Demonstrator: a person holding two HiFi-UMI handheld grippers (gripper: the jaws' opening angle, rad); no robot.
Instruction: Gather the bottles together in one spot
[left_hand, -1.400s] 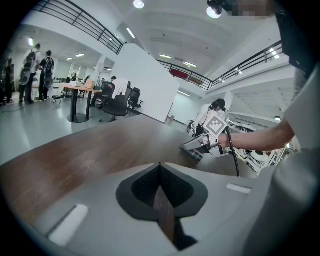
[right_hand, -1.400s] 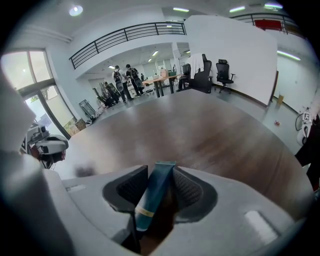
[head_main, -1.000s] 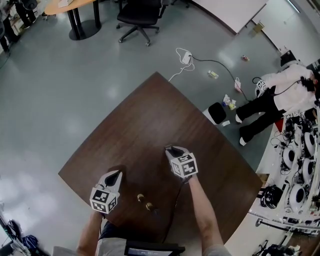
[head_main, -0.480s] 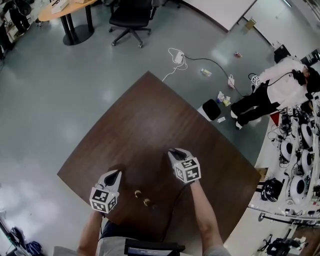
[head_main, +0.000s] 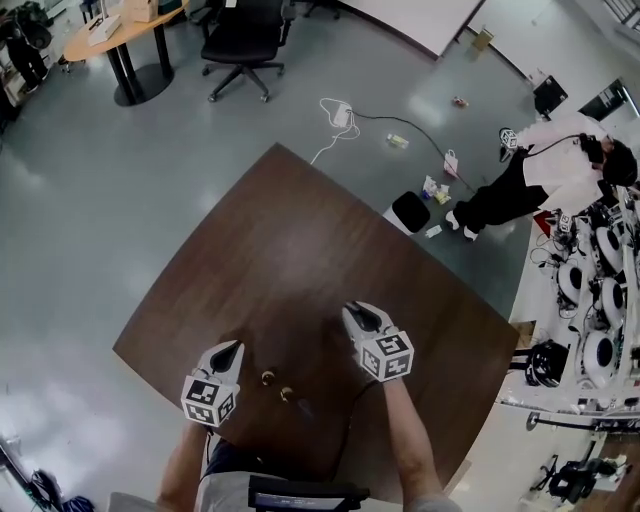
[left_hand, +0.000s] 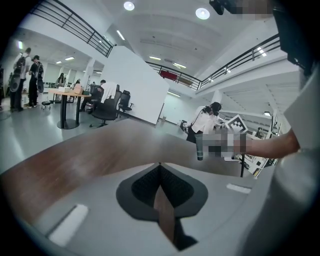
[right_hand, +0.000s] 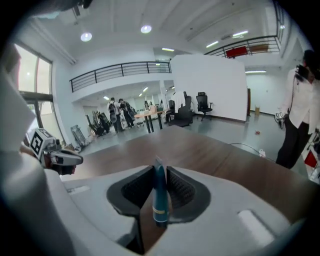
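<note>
My right gripper (head_main: 358, 312) hangs over the brown table (head_main: 280, 230), shut on a slim blue bottle (right_hand: 159, 197). The bottle stands upright between the pads, and the jaws have just been closing on it. In the left gripper view the same bottle (left_hand: 200, 149) shows dark at that gripper's tip. Two small bottles with tan caps (head_main: 268, 377) (head_main: 286, 393) stand close together near the table's front edge, between my two grippers. My left gripper (head_main: 232, 348) is to their left, shut with nothing in it (left_hand: 160, 167). It also shows at the left of the right gripper view (right_hand: 67, 159).
The table's front edge runs just before my arms. On the floor beyond it lie a white cable (head_main: 335, 115) and small litter. An office chair (head_main: 240, 40) and a round table (head_main: 110, 30) stand far back. A person in white (head_main: 555, 160) and an equipment rack (head_main: 600, 320) are at the right.
My right gripper has risen and drawn a little to the right, its cube now nearer the head camera. The head view has shifted over the table. The left gripper stays close to where it was.
</note>
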